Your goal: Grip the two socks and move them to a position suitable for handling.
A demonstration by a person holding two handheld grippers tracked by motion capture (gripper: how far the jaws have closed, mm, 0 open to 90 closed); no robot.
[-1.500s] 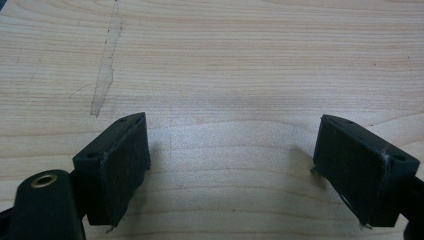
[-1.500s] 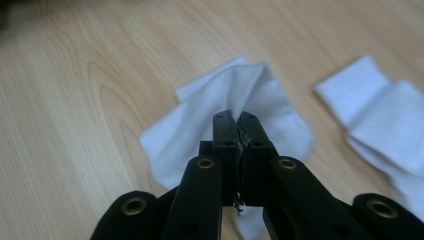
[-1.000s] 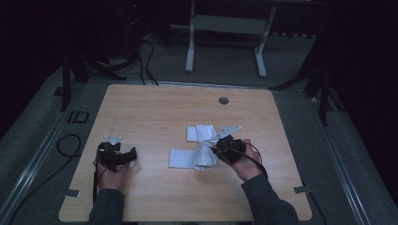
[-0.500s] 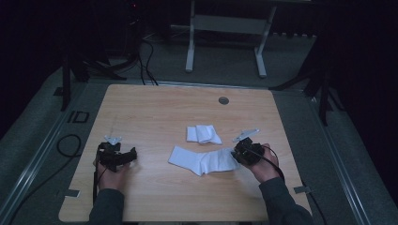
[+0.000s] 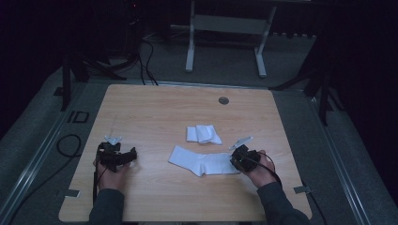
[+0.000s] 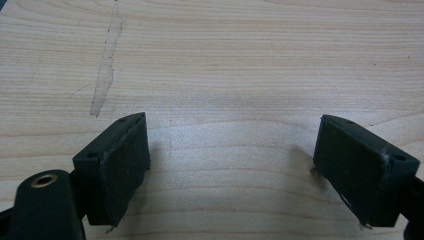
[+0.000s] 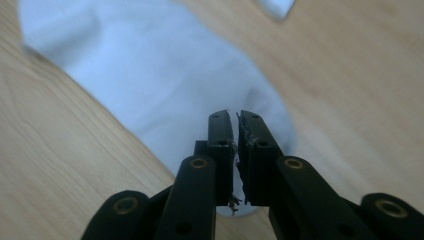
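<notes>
A white sock (image 5: 202, 161) lies stretched flat across the middle of the wooden table (image 5: 155, 108). My right gripper (image 5: 234, 161) sits at the sock's right end. In the right gripper view its jaws (image 7: 235, 117) are pressed together over the end of the sock (image 7: 150, 75), with the cloth puckered at their tips; they have just been closing, and a thin edge of sock is pinched between them. My left gripper (image 5: 133, 153) rests at the table's left. In the left gripper view it (image 6: 232, 155) stands wide open over bare wood.
A second white sock, folded (image 5: 202, 134), lies just behind the flat one; its corner shows in the right gripper view (image 7: 277, 6). A round cable hole (image 5: 223, 100) sits near the far edge. A metal frame (image 5: 225, 28) and cables are on the floor beyond.
My right gripper has moved right and toward the near edge, and the sock that was bunched under it now lies drawn out flat. The left gripper has stayed where it was.
</notes>
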